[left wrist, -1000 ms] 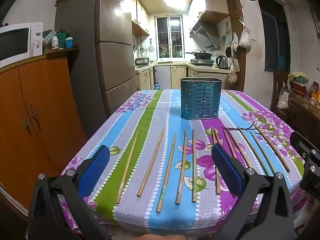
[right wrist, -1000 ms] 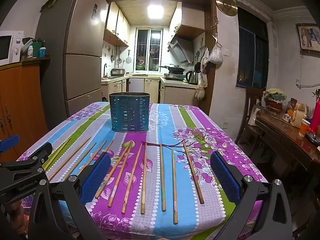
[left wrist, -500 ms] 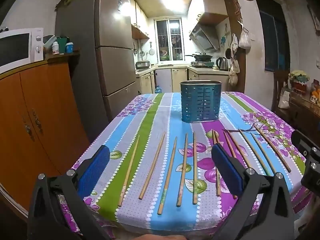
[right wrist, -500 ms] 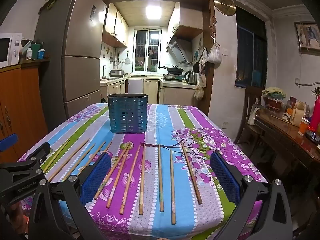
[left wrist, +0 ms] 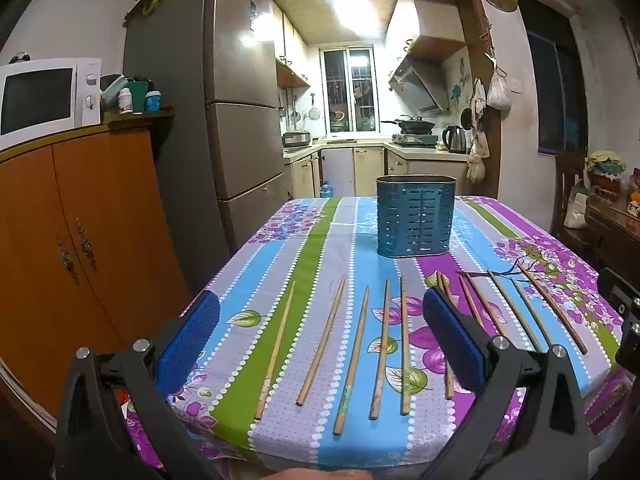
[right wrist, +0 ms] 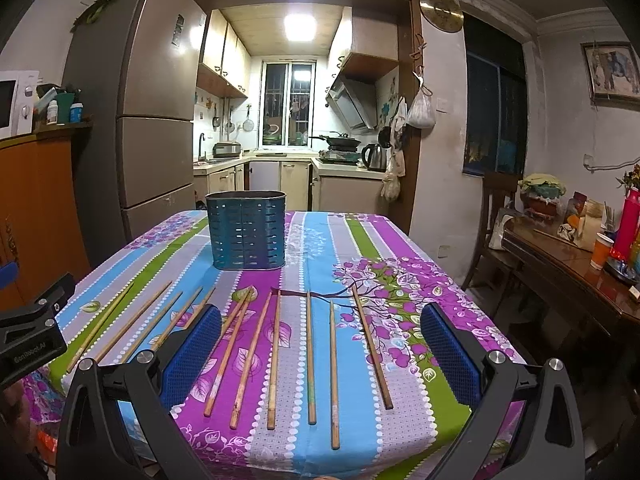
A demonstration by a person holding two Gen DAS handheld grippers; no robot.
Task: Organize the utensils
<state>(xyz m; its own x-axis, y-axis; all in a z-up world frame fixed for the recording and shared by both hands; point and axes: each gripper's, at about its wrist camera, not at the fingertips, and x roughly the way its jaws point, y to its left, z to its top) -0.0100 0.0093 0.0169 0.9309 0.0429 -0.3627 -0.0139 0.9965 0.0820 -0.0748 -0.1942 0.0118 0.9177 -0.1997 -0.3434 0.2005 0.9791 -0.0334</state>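
Both views are raised slightly since the earlier frame. Bare wooden chopsticks [left wrist: 405,347] lie lengthwise ahead, between the wide-open, empty left gripper [left wrist: 320,344] and right gripper [right wrist: 320,346]; the slotted blue metal holder [left wrist: 415,216] stands beyond.

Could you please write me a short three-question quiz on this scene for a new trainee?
1. True or false: the blue holder already has chopsticks standing in it.
2. Is the left gripper A) shut on a chopstick, B) open and holding nothing, or C) out of view?
3. Fill in: the chopsticks lie on the striped ____.

Key
1. False; none rise above its rim.
2. B; the right gripper is open too.
3. tablecloth.
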